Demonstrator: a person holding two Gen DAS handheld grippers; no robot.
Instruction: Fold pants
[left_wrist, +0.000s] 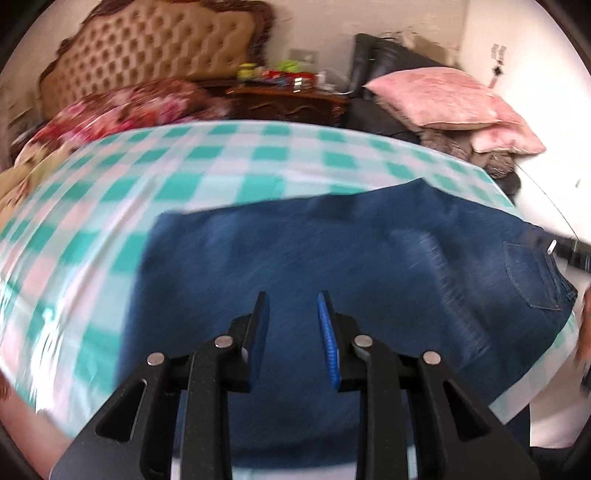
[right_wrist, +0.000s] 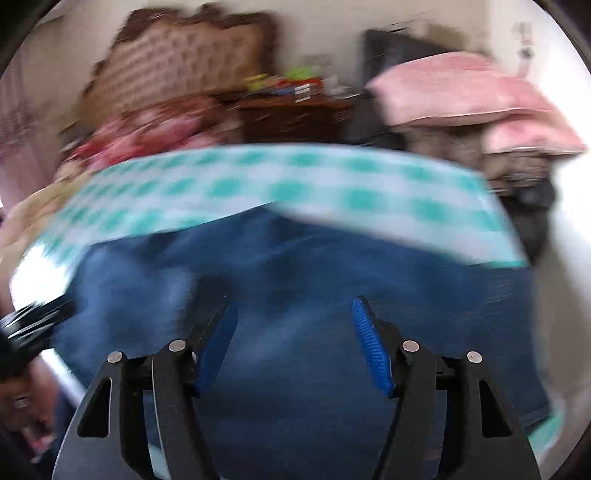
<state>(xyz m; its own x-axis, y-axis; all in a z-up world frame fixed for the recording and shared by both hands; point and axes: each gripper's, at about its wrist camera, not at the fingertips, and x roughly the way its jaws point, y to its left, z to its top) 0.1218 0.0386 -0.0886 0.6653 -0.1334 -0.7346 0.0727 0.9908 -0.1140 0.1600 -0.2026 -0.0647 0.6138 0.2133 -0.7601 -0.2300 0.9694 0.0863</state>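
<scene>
Blue denim pants (left_wrist: 332, 266) lie folded on a bed with a green, pink and white checked sheet (left_wrist: 177, 177). A back pocket (left_wrist: 532, 277) shows at the right end. My left gripper (left_wrist: 293, 299) is open and empty, hovering over the near part of the denim. In the blurred right wrist view the pants (right_wrist: 295, 280) fill the lower middle, and my right gripper (right_wrist: 291, 302) is open wide and empty above them. The right gripper's tip (left_wrist: 565, 251) shows at the right edge of the left wrist view, and the left gripper (right_wrist: 33, 325) at the left edge of the right wrist view.
A tufted headboard (left_wrist: 155, 55) and floral bedding (left_wrist: 122, 107) lie at the far left. A wooden nightstand (left_wrist: 291, 99) with small items stands behind the bed. Pink pillows (left_wrist: 450, 99) are stacked on a dark chair at the far right.
</scene>
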